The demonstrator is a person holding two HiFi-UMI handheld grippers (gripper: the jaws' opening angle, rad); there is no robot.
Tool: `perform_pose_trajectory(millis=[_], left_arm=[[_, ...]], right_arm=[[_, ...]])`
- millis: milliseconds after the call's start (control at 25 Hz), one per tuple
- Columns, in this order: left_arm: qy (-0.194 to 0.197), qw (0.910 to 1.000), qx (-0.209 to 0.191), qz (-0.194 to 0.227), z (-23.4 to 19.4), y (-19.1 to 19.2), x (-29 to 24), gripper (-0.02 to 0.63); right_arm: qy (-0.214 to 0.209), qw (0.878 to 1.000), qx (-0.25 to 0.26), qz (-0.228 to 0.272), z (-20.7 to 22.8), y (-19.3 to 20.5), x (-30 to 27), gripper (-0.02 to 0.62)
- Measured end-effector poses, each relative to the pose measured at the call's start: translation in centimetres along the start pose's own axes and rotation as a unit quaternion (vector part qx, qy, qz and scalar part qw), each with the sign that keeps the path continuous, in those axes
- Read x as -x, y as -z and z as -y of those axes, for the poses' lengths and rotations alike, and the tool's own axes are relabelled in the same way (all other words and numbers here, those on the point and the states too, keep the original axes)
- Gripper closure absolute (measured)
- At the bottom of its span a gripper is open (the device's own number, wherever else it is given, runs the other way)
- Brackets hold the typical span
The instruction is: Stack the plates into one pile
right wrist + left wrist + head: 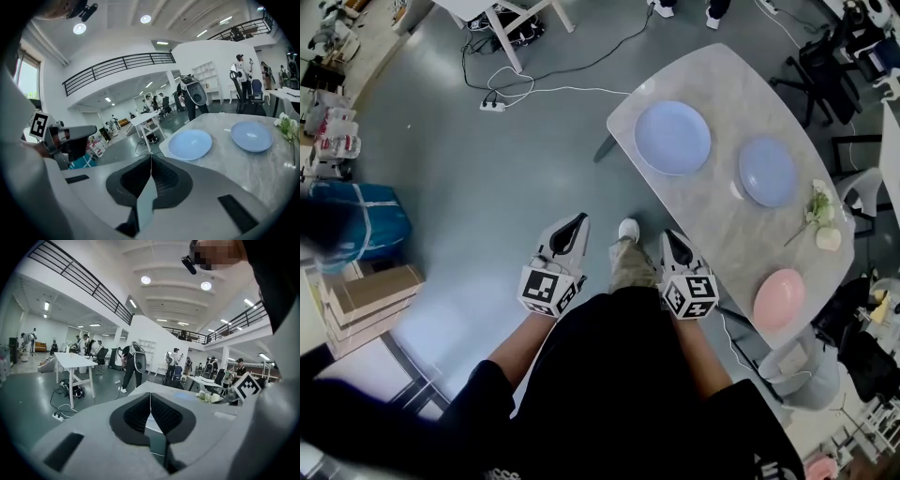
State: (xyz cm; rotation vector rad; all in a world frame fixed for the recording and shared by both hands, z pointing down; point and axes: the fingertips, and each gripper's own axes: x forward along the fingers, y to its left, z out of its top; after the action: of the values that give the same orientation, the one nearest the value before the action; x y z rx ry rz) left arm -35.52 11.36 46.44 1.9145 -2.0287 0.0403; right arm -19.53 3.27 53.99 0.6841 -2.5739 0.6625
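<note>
A grey marble table (722, 225) stands ahead and to the right of me. On it lie a large blue plate (672, 137), a smaller blue plate (767, 172) and a pink plate (779, 299), all apart. Both blue plates also show in the right gripper view, the large blue plate (190, 144) nearer and the smaller blue plate (251, 136) behind it. My left gripper (577, 223) hangs over the floor, short of the table, shut and empty. My right gripper (673, 236) hovers at the table's near edge, also shut and empty. The pink plate lies to its right.
A sprig of white flowers (820, 217) lies between the smaller blue plate and the pink one. A power strip with cables (492, 105) is on the floor. Cardboard boxes (370, 300) and a blue bag (356, 220) sit at left, chairs (825, 56) beyond the table. People (133, 364) stand in the hall.
</note>
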Motion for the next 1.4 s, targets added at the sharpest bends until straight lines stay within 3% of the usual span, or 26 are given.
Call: perform_pose_trajectory(millis=[160,320,520,760,960,1240,1400], left_arm=[[-0.010,0.9998,0.007,-0.017,-1.4,-1.7,-3.4,0.589],[-0.017,0.9997,0.017,-0.005,-2.1,-4.5,-5.7,0.589],[-0.009,0.9996,0.023,-0.010,-3.7,-5.3,-8.9,0.589],[0.040,0.9987,0.013,-0.026,-5.3,-5.9,-13.6,0.589],[0.078,0.9942,0.025,-0.069,-6.1,-3.9,-19.0,0.589],[0.104,0.9803,0.056,-0.158,-8.8,1.2,-26.4,0.588],[0.106,0.9679,0.089,-0.210,-9.7,4.6,-29.6,0.583]], right_arm=[[0.018,1.000,-0.002,0.025,3.2,-4.8,-2.6,0.582],[0.039,0.998,-0.003,0.058,6.2,-9.9,-4.2,0.581],[0.073,0.995,-0.018,0.072,9.1,-12.5,-5.5,0.583],[0.115,0.991,-0.050,0.038,10.5,-11.1,-7.4,0.581],[0.154,0.984,-0.088,0.013,13.4,-9.4,-8.3,0.580],[0.218,0.964,-0.148,-0.038,19.4,-5.2,-10.9,0.575],[0.237,0.954,-0.178,-0.049,21.8,-3.4,-12.7,0.514]])
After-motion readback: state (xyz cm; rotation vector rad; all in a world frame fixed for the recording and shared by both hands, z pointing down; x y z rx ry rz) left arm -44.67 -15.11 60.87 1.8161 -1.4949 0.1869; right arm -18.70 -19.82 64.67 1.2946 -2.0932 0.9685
